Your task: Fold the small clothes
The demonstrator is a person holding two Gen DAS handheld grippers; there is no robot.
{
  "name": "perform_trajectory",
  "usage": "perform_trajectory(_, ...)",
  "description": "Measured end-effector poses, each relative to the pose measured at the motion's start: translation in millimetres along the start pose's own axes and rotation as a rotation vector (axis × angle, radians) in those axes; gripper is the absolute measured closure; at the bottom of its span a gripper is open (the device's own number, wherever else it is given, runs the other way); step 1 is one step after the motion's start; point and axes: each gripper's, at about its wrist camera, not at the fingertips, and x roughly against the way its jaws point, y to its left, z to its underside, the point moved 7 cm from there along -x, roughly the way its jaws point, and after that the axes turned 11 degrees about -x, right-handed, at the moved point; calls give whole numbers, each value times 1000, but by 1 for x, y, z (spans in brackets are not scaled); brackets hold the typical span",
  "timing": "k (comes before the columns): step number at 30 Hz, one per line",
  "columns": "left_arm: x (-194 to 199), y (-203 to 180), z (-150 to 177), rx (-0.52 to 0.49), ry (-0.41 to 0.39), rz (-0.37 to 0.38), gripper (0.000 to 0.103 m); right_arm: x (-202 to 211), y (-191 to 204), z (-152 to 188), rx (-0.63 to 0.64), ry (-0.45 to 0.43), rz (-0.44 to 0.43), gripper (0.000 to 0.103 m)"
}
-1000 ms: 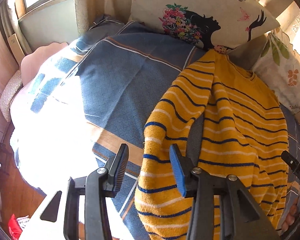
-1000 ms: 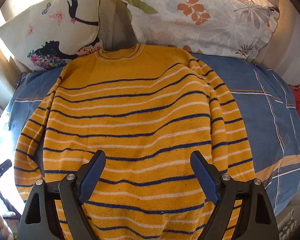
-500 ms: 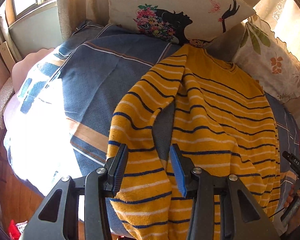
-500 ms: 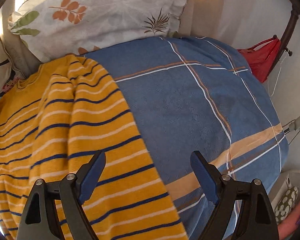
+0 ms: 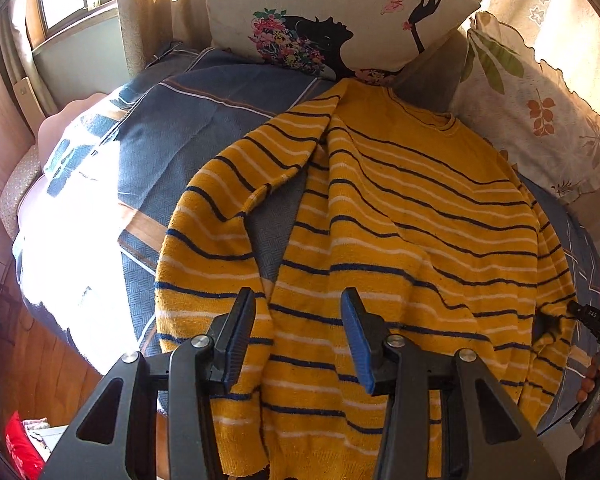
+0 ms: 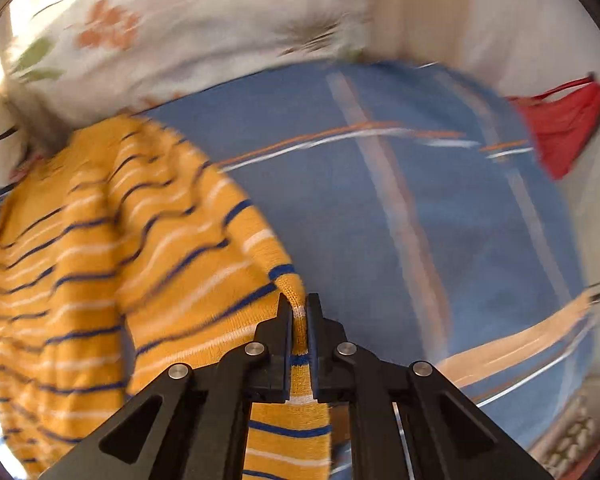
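Observation:
A yellow sweater point(image 5: 400, 216) with navy and white stripes lies face up on the blue bedspread point(image 5: 204, 128), neck toward the pillows. Its left sleeve point(image 5: 212, 232) curves down the left side. My left gripper point(image 5: 298, 316) is open and empty, hovering over the gap between that sleeve and the body near the hem. My right gripper point(image 6: 299, 312) is shut on the sweater's right sleeve point(image 6: 256, 248), and shows at the far right of the left wrist view point(image 5: 592, 316). The right wrist view is motion-blurred.
Two pillows lean at the head of the bed: one with a woman's silhouette point(image 5: 332, 12), one with leaves point(image 5: 540, 108). A red bag point(image 6: 564, 120) hangs beyond the bed's right edge. The bed's left edge drops to a wooden floor point(image 5: 40, 360).
My right gripper moved to the sweater's right sleeve and closed on it. My left gripper shifted right, over the sleeve and body near the hem, still open.

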Motion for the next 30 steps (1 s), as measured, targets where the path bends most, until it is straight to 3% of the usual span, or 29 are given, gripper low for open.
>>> perform_trajectory(3, -2, -4, 1, 2, -2, -6, 52, 5, -29, -27, -20, -66, 131, 94)
perform_trajectory(4, -4, -5, 2, 1, 1, -8, 52, 10, -31, -29, -21, -69, 125, 91)
perform_trajectory(6, -10, -2, 8, 4, 14, -16, 50, 26, -25, -22, -26, -41, 10, 75)
perform_trajectory(8, -20, 6, 20, 8, 49, -22, 47, 46, -4, 3, -22, 19, -185, 49)
perform_trajectory(10, -31, 15, 37, 18, 96, -9, 47, 58, 30, 47, 40, 144, -394, 47)
perform_trajectory(11, -35, 18, 46, 22, 114, 9, 47, 60, 50, 77, 94, 235, -484, 47)
perform_trajectory(13, -40, 23, 64, 31, 140, 49, 47, 60, 76, 123, 185, 349, -560, 47)
perform_trajectory(15, -44, 21, 76, 32, 152, 98, 40, 57, 92, 156, 256, 400, -569, 47)
perform_trajectory(19, -48, 13, 86, 8, 157, 128, 39, 50, 104, 192, 275, 475, -582, 47)
perform_trajectory(20, -48, 10, 87, -4, 157, 115, 56, 51, 105, 193, 283, 459, -581, 46)
perform_trajectory(21, -48, 10, 88, -20, 162, 84, 86, 52, 108, 195, 291, 456, -587, 47)
perform_trajectory(22, -47, 10, 88, -37, 171, 57, 89, 50, 111, 195, 294, 477, -608, 66)
perform_trajectory(23, -45, 11, 88, -33, 174, 60, 90, 51, 115, 199, 294, 511, -636, 95)
perform_trajectory(26, -32, 20, 87, -27, 185, 25, 91, 54, 116, 198, 278, 540, -653, 95)
perform_trajectory(28, -17, 33, 88, -33, 186, -17, 91, 65, 98, 191, 245, 546, -682, 95)
perform_trajectory(30, -6, 43, 93, -37, 193, -45, 91, 72, 78, 186, 238, 524, -652, 95)
